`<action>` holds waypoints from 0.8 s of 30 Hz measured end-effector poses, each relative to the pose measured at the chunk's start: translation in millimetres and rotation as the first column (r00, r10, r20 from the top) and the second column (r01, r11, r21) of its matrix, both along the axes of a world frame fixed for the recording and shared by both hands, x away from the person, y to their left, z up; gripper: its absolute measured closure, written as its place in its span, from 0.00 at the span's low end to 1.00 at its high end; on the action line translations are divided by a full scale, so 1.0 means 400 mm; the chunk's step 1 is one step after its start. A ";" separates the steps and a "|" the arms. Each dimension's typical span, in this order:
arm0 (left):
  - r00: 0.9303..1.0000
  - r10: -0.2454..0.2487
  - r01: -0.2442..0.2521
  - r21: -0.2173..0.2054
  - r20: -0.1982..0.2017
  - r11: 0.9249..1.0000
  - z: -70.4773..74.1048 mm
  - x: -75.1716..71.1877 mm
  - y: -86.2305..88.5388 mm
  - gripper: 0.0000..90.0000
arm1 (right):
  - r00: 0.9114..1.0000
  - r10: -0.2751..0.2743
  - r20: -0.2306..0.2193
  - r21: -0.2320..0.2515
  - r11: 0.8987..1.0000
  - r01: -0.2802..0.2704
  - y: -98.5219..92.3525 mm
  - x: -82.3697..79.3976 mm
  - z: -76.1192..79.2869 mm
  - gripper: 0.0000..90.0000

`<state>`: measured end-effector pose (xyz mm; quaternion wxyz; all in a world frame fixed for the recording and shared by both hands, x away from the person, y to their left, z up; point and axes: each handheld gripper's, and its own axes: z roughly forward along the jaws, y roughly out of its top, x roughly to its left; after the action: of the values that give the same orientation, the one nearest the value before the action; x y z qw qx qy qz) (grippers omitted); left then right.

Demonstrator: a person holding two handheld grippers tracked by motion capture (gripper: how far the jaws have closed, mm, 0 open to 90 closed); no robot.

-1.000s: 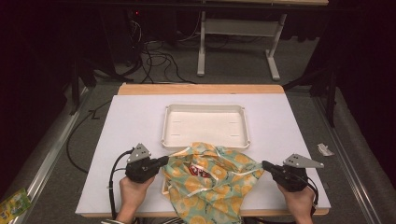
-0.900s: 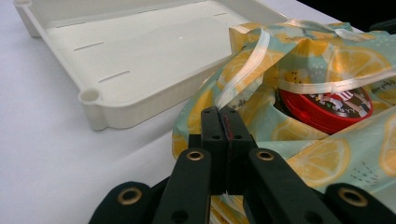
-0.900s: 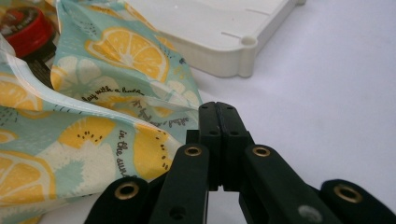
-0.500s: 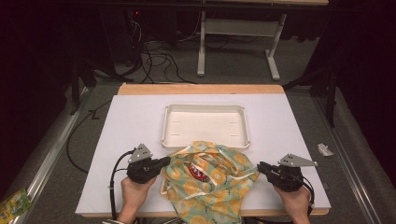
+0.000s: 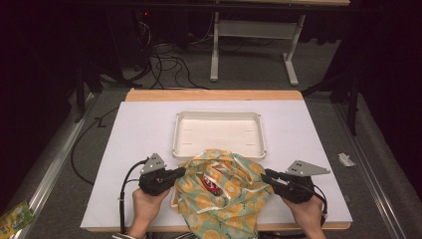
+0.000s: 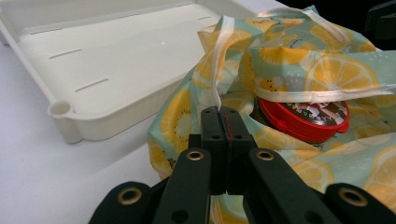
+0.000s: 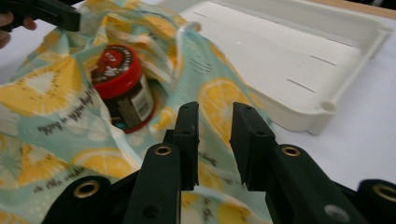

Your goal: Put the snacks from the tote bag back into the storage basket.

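Observation:
A lemon-print cloth bag (image 5: 224,201) lies crumpled at the table's near edge and overlaps the near rim of a white tray (image 5: 219,134). Inside its open mouth lies a red-lidded jar (image 5: 213,181), on its side (image 6: 303,119) (image 7: 122,81). My left gripper (image 5: 181,172) is shut on the bag's left edge, with the white trim (image 6: 217,88) running into the closed jaws (image 6: 222,114). My right gripper (image 5: 265,174) sits at the bag's right edge. Its jaws (image 7: 215,121) have just been opening and stand apart over the cloth, with nothing pinched between them.
The tray (image 6: 93,70) (image 7: 289,56) is empty. A white mat (image 5: 139,139) covers the table, with a wooden strip along the far edge. On the floor lie a white scrap (image 5: 346,159) at the right, a green packet (image 5: 15,216) at the lower left and cables (image 5: 164,59) behind.
My right gripper let go of the bag's right corner, opened, and shifted left and up the picture. The bag's right side has slumped inward. The left gripper kept still.

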<state>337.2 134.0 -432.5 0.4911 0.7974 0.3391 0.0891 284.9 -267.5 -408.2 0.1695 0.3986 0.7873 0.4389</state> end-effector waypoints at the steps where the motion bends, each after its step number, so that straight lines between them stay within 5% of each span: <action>1: 1.000 -0.002 0.002 0.001 0.000 1.000 0.001 0.000 0.000 1.00 | 1.000 0.012 -0.004 -0.002 1.000 -0.012 0.010 0.004 0.000 0.81; 10: 1.000 -0.002 0.002 -0.003 0.003 1.000 0.003 -0.002 -0.001 1.00 | 0.998 0.064 0.011 -0.033 0.997 -0.064 0.091 0.024 0.003 0.73; 17: 1.000 -0.005 0.005 -0.002 0.004 1.000 0.003 -0.003 -0.001 1.00 | 1.000 0.006 0.006 -0.084 0.996 -0.006 0.108 0.042 -0.014 0.67; 21: 1.000 -0.002 0.002 0.001 0.006 1.000 0.002 -0.003 0.001 0.99 | 1.000 -0.010 -0.016 -0.111 0.994 0.008 0.100 0.050 -0.031 0.75; 24: 1.000 0.004 -0.004 0.006 0.004 1.000 0.000 -0.002 -0.001 0.98 | 0.999 -0.010 -0.039 -0.128 0.992 0.004 0.091 0.055 -0.039 0.90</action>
<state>336.3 133.8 -432.5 0.4894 0.7980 0.3392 0.0927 306.8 -231.3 -423.6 0.1803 0.3984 0.8155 0.3790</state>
